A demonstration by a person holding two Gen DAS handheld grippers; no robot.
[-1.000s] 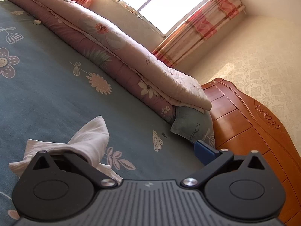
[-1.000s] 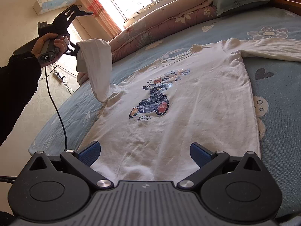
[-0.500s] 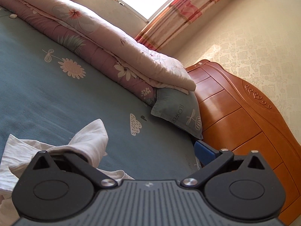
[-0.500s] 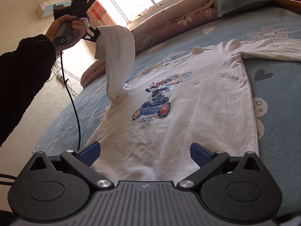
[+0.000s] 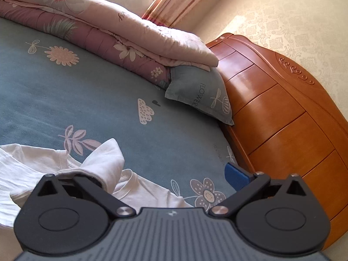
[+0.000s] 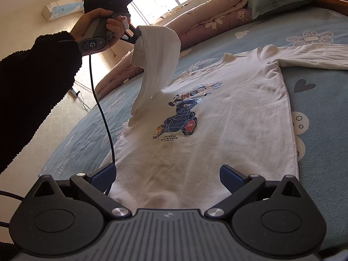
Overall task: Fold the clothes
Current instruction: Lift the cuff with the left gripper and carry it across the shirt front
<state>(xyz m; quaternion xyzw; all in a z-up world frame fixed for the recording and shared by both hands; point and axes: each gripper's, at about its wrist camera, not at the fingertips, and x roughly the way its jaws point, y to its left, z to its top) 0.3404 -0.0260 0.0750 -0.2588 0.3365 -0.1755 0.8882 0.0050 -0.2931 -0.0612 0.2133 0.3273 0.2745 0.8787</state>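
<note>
On the left, the left gripper [image 6: 136, 34] has swung up and in over the blue flowered bed sheet [image 6: 315, 130]. It pinches the long white sleeve [image 6: 158, 61], now hanging over the chest of the white long-sleeved shirt with a dark picture [image 6: 217, 130], so the sleeve fold looks about half done. The dark-sleeved hand [image 6: 97, 26] holds it high. On the right, the right gripper [image 6: 166, 174] waits low at the hem, fingers wide apart, holding nothing.

White long-sleeved cotton shirt [image 6: 228, 117] with blue graphic print lies flat, face-up; one sleeve [image 6: 156, 58] lifted above it.
</note>
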